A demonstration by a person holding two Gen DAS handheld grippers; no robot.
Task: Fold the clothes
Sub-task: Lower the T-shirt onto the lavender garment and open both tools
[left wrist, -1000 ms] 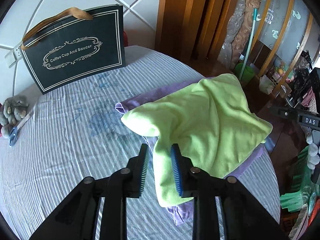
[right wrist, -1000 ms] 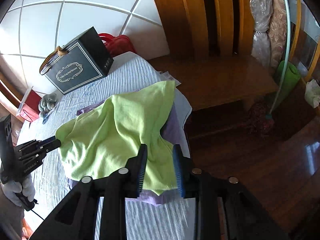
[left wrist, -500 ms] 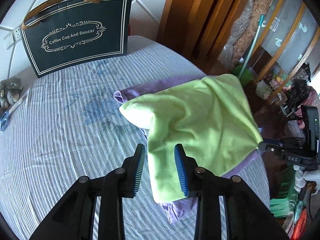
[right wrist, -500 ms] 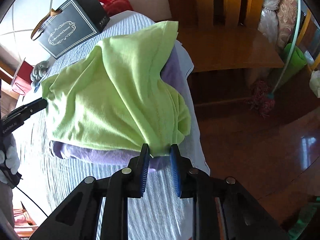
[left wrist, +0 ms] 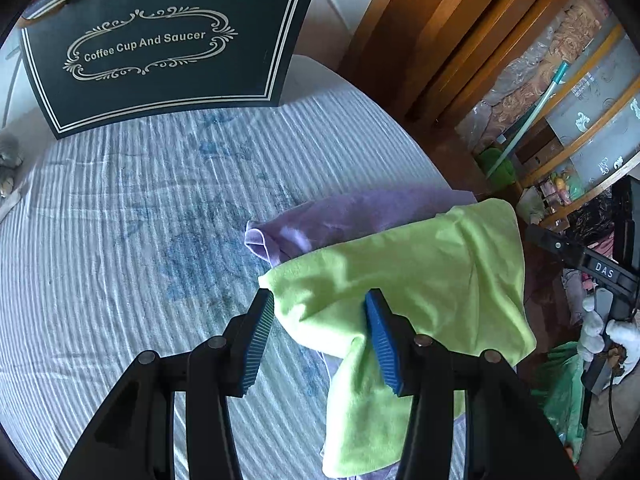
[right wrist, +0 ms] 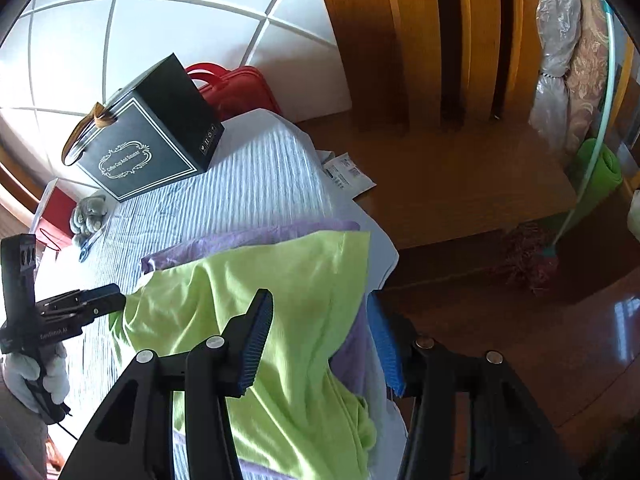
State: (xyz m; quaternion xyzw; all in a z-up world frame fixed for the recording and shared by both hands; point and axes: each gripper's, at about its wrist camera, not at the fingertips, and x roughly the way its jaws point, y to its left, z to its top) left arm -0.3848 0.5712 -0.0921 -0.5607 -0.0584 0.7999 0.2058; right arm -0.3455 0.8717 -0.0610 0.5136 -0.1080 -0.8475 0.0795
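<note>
Your left gripper point(left wrist: 320, 336) is spread wide, jaws apart, straddling the near-left corner of the green cloth point(left wrist: 420, 280); the left pad sits just at the cloth's edge, the right pad lies over the cloth, nothing pinched. Your right gripper point(right wrist: 320, 344) is also spread wide, jaws apart, over the right side of the same green cloth point(right wrist: 280, 300); its left finger is over the green fabric, its right finger sits at the table edge past the cloth, not clamped on anything. Green cloth lies rumpled on top of a purple cloth point(left wrist: 340, 220), which sticks out on the far-left side and under the near edge. Both sit on the striped tablecloth point(left wrist: 140, 220), at the table's right side by the edge. In the right wrist view your left gripper point(right wrist: 100, 304) shows at the cloth's left corner, held in a white-gloved hand point(right wrist: 36, 376). Further back on the table stands a dark bag marked "Coffee Cup And Saucer" point(left wrist: 160, 44), upright near the wall. A grey plush toy point(right wrist: 88, 212) and blue-handled scissors point(right wrist: 86, 246) lie beside it. Red bag point(right wrist: 236, 88) behind the dark one.
</note>
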